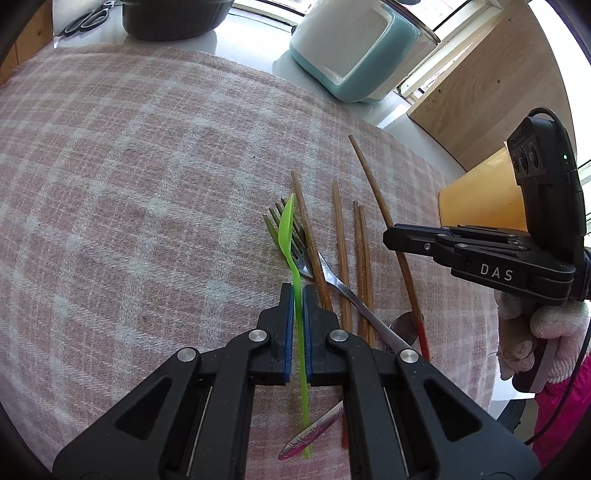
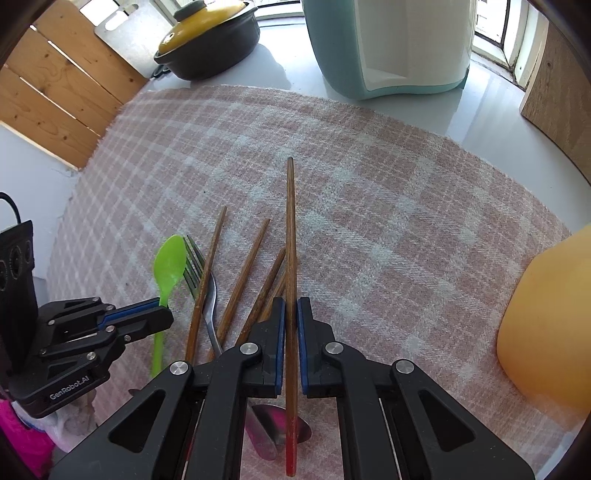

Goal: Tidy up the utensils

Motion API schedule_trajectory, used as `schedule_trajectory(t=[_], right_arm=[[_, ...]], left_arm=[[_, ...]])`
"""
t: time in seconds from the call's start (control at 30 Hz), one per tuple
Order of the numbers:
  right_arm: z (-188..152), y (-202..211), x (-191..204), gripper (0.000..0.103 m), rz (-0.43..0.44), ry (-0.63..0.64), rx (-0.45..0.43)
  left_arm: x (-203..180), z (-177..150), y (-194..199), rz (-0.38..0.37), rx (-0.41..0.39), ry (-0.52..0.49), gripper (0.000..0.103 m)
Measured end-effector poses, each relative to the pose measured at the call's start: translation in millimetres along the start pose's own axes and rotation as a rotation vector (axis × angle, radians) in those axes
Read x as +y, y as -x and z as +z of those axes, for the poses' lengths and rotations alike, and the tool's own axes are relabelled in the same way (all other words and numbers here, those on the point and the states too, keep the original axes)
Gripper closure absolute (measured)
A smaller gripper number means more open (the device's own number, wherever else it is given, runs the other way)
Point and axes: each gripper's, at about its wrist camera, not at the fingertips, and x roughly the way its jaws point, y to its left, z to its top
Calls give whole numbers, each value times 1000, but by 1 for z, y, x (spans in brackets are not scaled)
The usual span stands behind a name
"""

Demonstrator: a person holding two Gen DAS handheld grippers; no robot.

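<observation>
My left gripper (image 1: 298, 291) is shut on a green plastic spoon (image 1: 287, 225), gripped by its thin handle; the same spoon (image 2: 169, 263) and gripper (image 2: 162, 314) show at the left of the right wrist view. My right gripper (image 2: 291, 306) is shut on one wooden chopstick (image 2: 291, 229) with a red end; it also shows at the right of the left wrist view (image 1: 391, 236). On the pink checked cloth (image 1: 129, 166) lie a metal fork (image 1: 295, 243), several more wooden chopsticks (image 1: 340, 236) and a metal spoon (image 2: 277, 428) with a pink handle.
A teal and white container (image 2: 388, 40) stands behind the cloth. A dark pot with a yellow lid (image 2: 210, 33) sits at the back left, black scissors (image 1: 88, 18) beside it. A yellow object (image 2: 546, 325) stands at the cloth's right edge.
</observation>
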Motion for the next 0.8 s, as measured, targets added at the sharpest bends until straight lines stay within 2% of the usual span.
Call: schedule_trajectory(t=[0.8], right_arm=[[-30,71,0,98,-21,-7,-160]], left_arm=[[-15,-4,57,5,-134,-8,101]])
